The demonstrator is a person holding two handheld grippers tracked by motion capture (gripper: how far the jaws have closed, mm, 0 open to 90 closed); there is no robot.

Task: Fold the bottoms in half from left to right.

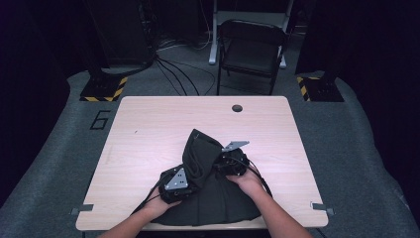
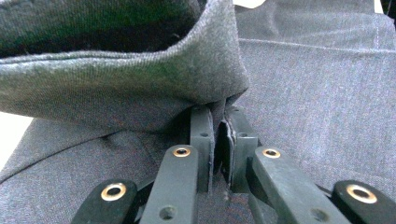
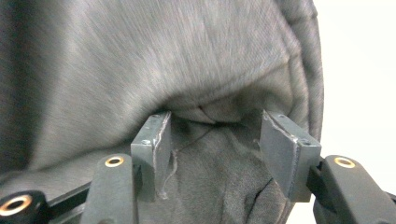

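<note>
Our left gripper (image 2: 219, 122) pinching the dark cloth (image 1: 200, 148) near the table's (image 1: 148, 124) near edge, right gripper (image 3: 215, 140) spread apart.

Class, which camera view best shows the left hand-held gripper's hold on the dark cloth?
The left gripper view: the left hand-held gripper pinches the dark cloth close up. The high view shows its body against the cloth; the right gripper view shows cloth.
</note>
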